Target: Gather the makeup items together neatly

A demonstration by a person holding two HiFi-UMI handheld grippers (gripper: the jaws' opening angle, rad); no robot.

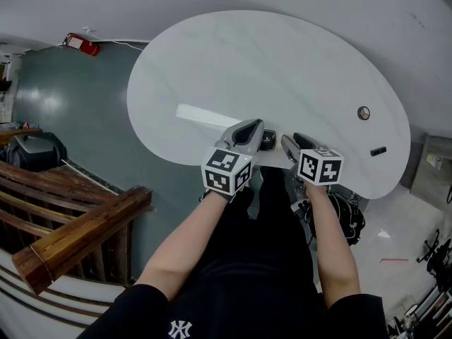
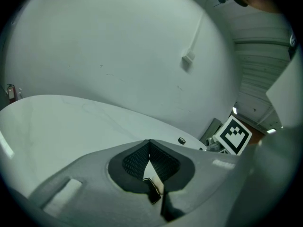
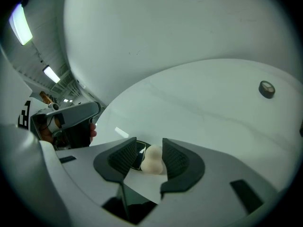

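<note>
While both hands hover at the near edge of the white desk [image 1: 233,62], the head view shows the left tongs [image 1: 256,127] and right tongs [image 1: 287,141] angled in toward a dark compact [image 1: 267,141] lying between them. A round item [image 1: 364,113] sits far off to the right. A small black stick [image 1: 378,150] lies near the right rim. Both are well apart from the compact and from each other.

Left gripper view: the left tongs [image 2: 149,145] have their tips together and nothing is clearly pinched. A dark corner shows through the gap under the pads. It is probably the compact, but I can't tell for sure. The round item [image 2: 182,140] is far across the desk.

Right gripper view: the right tongs [image 3: 149,143] stand partway apart with a beige sponge [image 3: 152,160] between the pads. The sponge is up against the right-hand pad with a clear gap on the other side, so it is not squeezed. It looks set down on the desk, just beside the compact [image 3: 138,150].

Progress, as a judgement: about half done. The sponge and compact are grouped at the near edge. The round item and the black stick are left to fetch, then the group needs tidying.
</note>
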